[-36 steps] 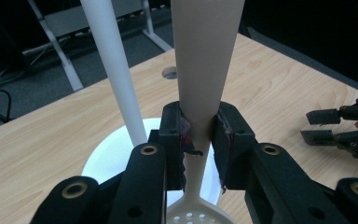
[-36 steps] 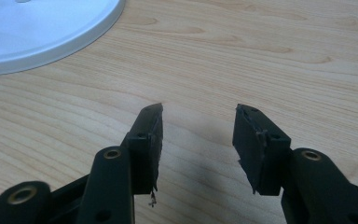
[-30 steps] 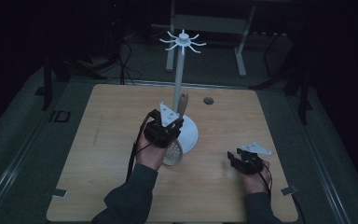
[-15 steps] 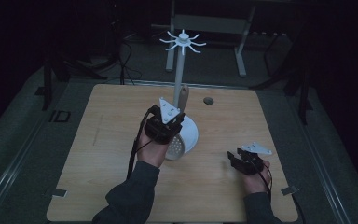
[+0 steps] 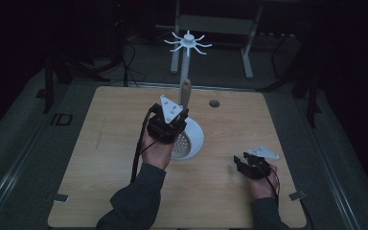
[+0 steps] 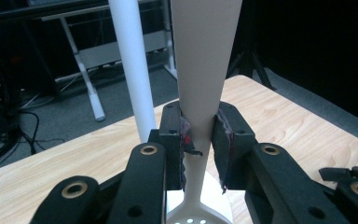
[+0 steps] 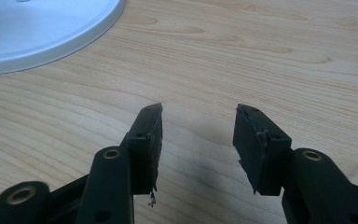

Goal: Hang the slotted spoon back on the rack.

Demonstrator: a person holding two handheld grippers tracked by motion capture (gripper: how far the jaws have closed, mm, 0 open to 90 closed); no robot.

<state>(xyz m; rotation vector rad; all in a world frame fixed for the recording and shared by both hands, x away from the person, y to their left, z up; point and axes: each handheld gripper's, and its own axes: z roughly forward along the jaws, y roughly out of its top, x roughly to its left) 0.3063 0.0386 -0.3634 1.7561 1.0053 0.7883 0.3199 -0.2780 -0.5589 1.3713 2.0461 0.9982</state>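
Clearly we are lifting a slotted spoon, and the white rack pole (image 6: pixel 130 65) serves as our landmark for everything else. Starting at the left, our left gripper (image 6: pixel 200 135) has its jaws pressed onto the narrow neck of the spoon's (image 6: pixel 205 60) pale handle, just above the perforated bowl, so the handle rises upright between the pads and stands close beside the pole, on its right in the left gripper view. From above, the left gripper (image 5: pixel 171 125) sits well in front of the pole and the spoon bowl (image 5: pixel 188 140) hangs just below it, tilted over the wooden table (image 5: pixel 100 143). We judge that the step in hand is bringing the handle up toward the hooked crown (image 5: pixel 188 42) at the top of the pole, and to do it well we should keep the squeeze firm, since a grip so low on a long handle lets the top sway; we should raise it straight, hold the handle parallel to the pole, and avoid knocking the pole on the way. Farther right, the pole's round base (image 7: pixel 42 28) lies flat on the table. Farthest right of the pole, our right gripper (image 5: pixel 250 164) rests low over the table with its jaws spread and nothing between them, ready to steady the base if it rocks.
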